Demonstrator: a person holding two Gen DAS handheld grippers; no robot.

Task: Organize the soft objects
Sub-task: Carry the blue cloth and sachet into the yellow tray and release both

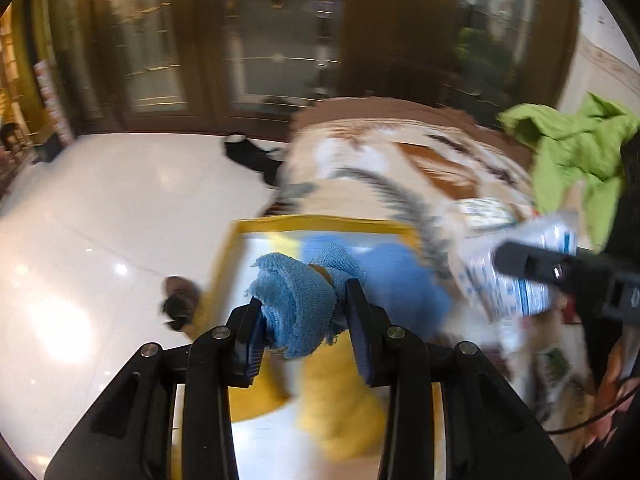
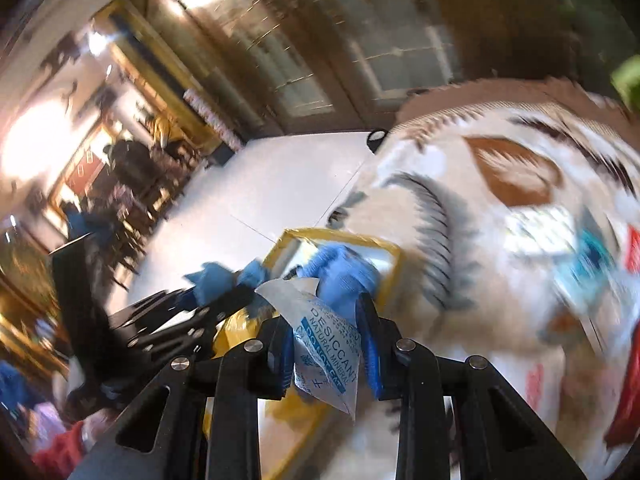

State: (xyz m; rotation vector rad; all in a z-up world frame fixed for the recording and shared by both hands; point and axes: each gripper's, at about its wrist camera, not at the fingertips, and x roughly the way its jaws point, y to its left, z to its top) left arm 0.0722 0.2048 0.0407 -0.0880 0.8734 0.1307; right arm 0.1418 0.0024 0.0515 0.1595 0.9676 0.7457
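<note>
My left gripper (image 1: 305, 304) is shut on a bunched blue terry cloth (image 1: 294, 292), held over a yellow-rimmed bin (image 1: 320, 222). Blurred in the bin lie another blue cloth (image 1: 400, 276) and a yellow cloth (image 1: 336, 400). My right gripper (image 2: 326, 336) is shut on a white desiccant packet (image 2: 330, 344) with blue print, just above the same bin (image 2: 340, 236). In the left wrist view the right gripper (image 1: 532, 268) comes in from the right with the packet (image 1: 516, 284). The left gripper (image 2: 200, 300) and its cloth (image 2: 212, 278) show at left in the right wrist view.
The bin stands against a bed with a cream, brown and grey patterned blanket (image 1: 400, 168). A green garment (image 1: 572, 148) and more packets (image 2: 540, 232) lie on the blanket. A black shoe (image 1: 248, 152) lies on the white tiled floor (image 1: 100, 220). Dark wood cabinets stand behind.
</note>
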